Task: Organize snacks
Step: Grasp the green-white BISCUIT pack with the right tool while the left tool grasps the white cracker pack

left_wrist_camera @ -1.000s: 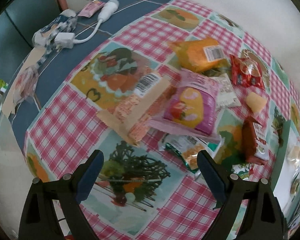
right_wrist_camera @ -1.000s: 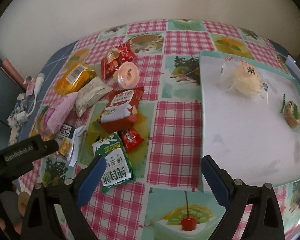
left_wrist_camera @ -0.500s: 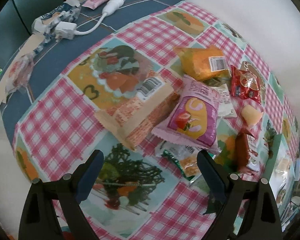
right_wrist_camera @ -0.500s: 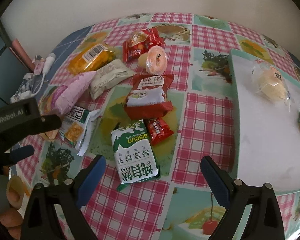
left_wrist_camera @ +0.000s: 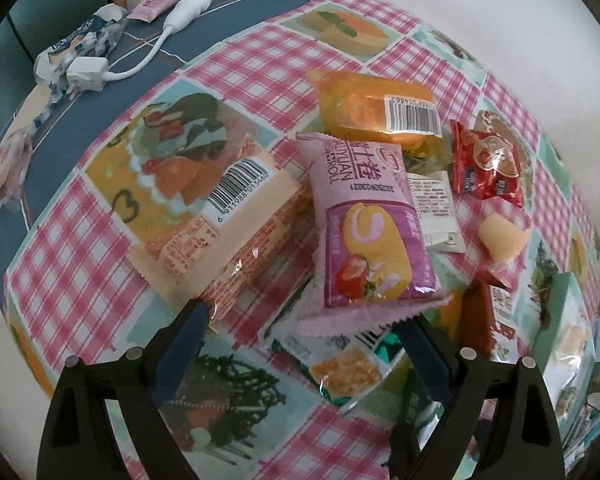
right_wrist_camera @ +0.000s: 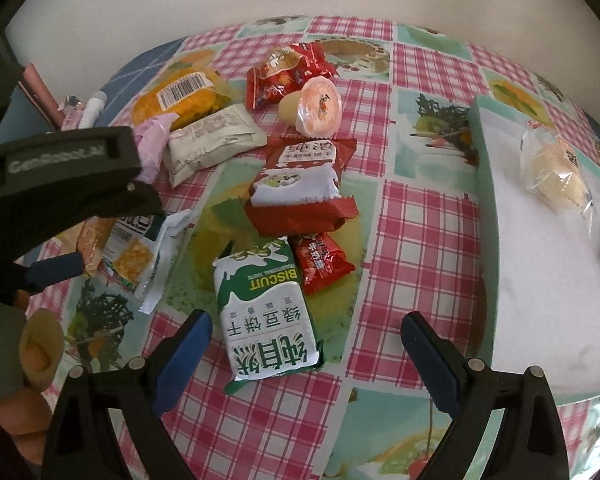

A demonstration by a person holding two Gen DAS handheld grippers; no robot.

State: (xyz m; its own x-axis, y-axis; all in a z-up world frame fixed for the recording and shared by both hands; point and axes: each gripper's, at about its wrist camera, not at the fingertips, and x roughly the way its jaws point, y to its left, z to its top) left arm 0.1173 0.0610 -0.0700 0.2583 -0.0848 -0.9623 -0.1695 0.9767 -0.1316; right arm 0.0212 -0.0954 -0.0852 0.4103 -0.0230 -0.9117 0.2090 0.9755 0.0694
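Left wrist alone shows the charger point(left_wrist_camera: 88, 74) at 10 o'clock; left tool point(left_wrist_camera: 300, 334) gapes over the pink roll point(left_wrist_camera: 370, 228). Right view alone shows the tray point(right_wrist_camera: 540, 280) at 3 o'clock, right tool point(right_wrist_camera: 306, 340) apart, straddling the biscuit pack point(right_wrist_camera: 266, 312); table point(right_wrist_camera: 416, 220) crowded.

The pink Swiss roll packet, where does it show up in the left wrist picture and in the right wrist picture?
Left wrist: the pink Swiss roll packet lies at centre, face up, atop the snack pile, just beyond the open left gripper.
Right wrist: only a pink edge shows at left, mostly hidden behind the left gripper's black body.
Shared landmark: the orange barcoded packet, beyond the pink packet in both views.
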